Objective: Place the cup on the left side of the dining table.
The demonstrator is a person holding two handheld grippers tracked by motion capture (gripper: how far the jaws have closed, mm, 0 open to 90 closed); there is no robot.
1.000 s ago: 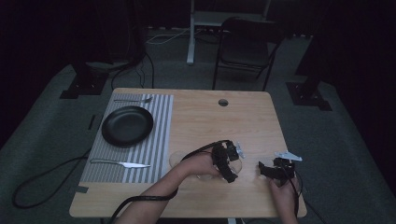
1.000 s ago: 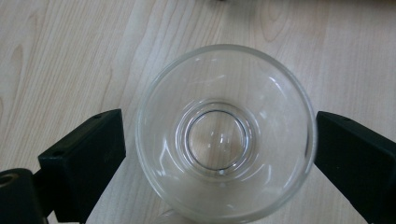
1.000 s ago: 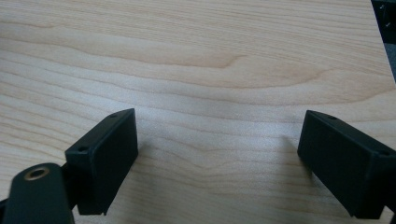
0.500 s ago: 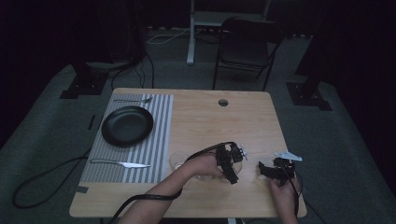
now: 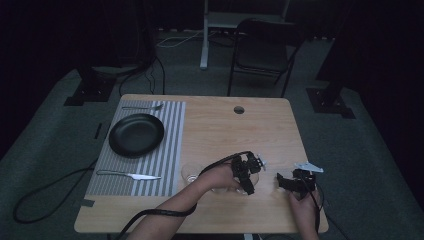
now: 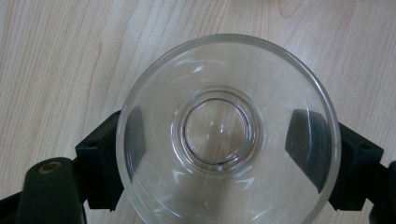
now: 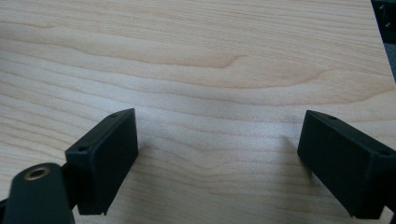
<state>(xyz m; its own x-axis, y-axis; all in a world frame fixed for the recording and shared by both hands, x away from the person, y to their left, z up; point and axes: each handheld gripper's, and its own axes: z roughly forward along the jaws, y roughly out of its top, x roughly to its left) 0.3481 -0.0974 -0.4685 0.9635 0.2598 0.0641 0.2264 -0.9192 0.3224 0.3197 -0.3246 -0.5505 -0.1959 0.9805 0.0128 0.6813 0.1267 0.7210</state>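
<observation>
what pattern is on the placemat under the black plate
Grey and white stripes across the placemat, clearest in the high view, where the black plate sits on it.

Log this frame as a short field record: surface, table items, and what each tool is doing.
surface: wooden table
placemat: striped, table's left side
on placemat: black plate, fork, knife
left tool: jaws either side of a clear glass; contact unclear
right tool: open, empty, over bare wood

No readable text, no labels, no brands, no numbers, no signs anywhere
</observation>
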